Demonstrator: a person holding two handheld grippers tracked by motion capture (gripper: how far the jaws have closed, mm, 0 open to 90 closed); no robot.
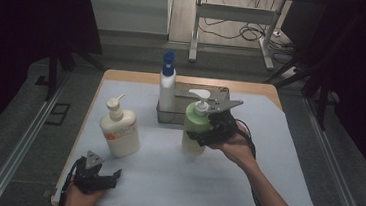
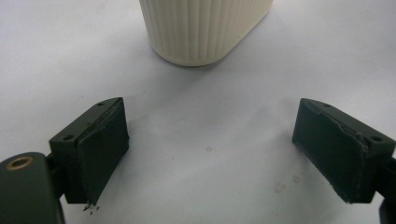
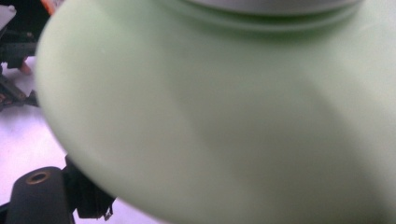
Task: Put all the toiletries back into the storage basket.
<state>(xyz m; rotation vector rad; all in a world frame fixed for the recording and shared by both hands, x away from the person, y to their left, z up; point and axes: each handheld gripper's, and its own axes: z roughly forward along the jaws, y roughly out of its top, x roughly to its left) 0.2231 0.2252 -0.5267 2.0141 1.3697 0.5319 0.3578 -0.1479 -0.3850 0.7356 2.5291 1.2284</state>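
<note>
- Green bottle (image 1: 194, 130): a pale green pump bottle with a white pump head, its spout pointing left in the high view. It stands upright near the middle of the white table, just in front of the metal basket and to the right of the cream bottle.
- In the right gripper view, the green bottle's (image 3: 224, 121) rounded shoulder looms close and blurred, with the white collar at the top edge.

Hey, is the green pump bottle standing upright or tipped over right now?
Upright. In the high view the green pump bottle stands with its white pump head on top, and the right gripper is clamped on its side.
</note>
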